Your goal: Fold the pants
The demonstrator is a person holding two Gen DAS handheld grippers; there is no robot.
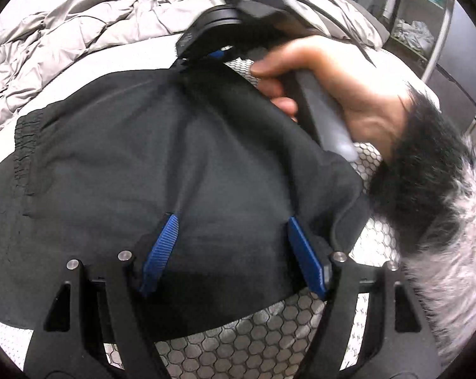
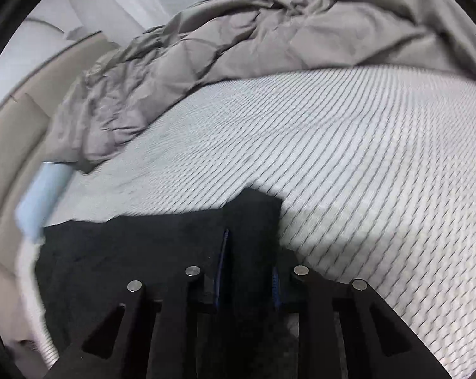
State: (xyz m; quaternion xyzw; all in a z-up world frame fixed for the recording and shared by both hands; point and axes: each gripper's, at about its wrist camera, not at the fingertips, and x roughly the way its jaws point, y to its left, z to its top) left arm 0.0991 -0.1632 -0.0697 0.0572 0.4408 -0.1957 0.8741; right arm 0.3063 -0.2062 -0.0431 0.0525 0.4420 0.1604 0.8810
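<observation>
Black pants lie spread on the patterned bed sheet, elastic waistband at the left. My left gripper is open, its blue pads wide apart with both tips resting on the cloth. At the far edge of the pants, a hand holds my right gripper, which has hold of the fabric there. In the right wrist view, my right gripper is shut on a fold of the black pants, with cloth filling the narrow gap between its pads.
A rumpled grey duvet is heaped along the far side of the bed. A furry black-and-white sleeve crosses on the right. A shelf unit stands beyond. A pale blue object sits by the bed's left edge.
</observation>
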